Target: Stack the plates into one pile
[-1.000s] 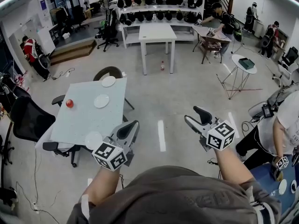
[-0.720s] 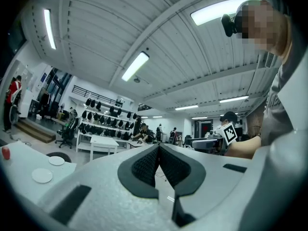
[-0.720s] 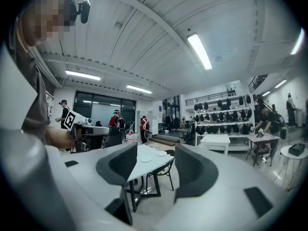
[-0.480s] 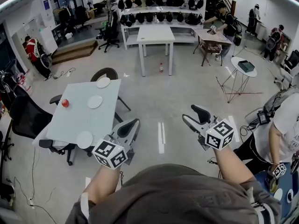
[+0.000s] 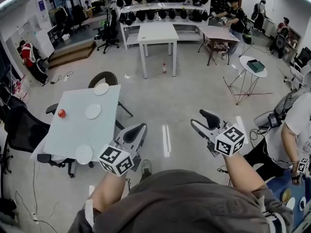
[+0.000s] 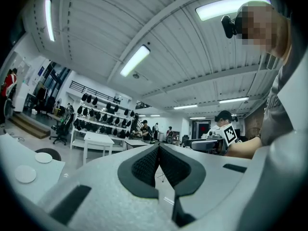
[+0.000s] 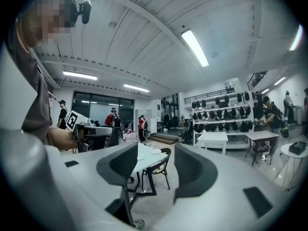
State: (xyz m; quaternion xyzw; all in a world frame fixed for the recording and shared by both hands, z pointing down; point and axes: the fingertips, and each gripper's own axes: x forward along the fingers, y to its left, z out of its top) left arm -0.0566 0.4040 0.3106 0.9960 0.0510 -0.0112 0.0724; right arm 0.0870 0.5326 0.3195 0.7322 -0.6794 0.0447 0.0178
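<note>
head view: three plates (image 5: 93,111) lie apart on worktop (image 5: 73,130), left of frame, w/ red ball (image 5: 61,113). left gripper view catches only two, lower left. left gripper (image 5: 137,131) fingers together, empty; right gripper (image 5: 203,120) fingers apart, empty.

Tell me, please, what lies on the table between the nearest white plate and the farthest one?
The head view shows a third white plate between the nearest plate and the farthest plate.

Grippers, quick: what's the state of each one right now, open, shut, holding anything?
Grey left gripper: shut, jaws together, nothing held.
Grey right gripper: open, jaws apart, nothing between them.
</note>
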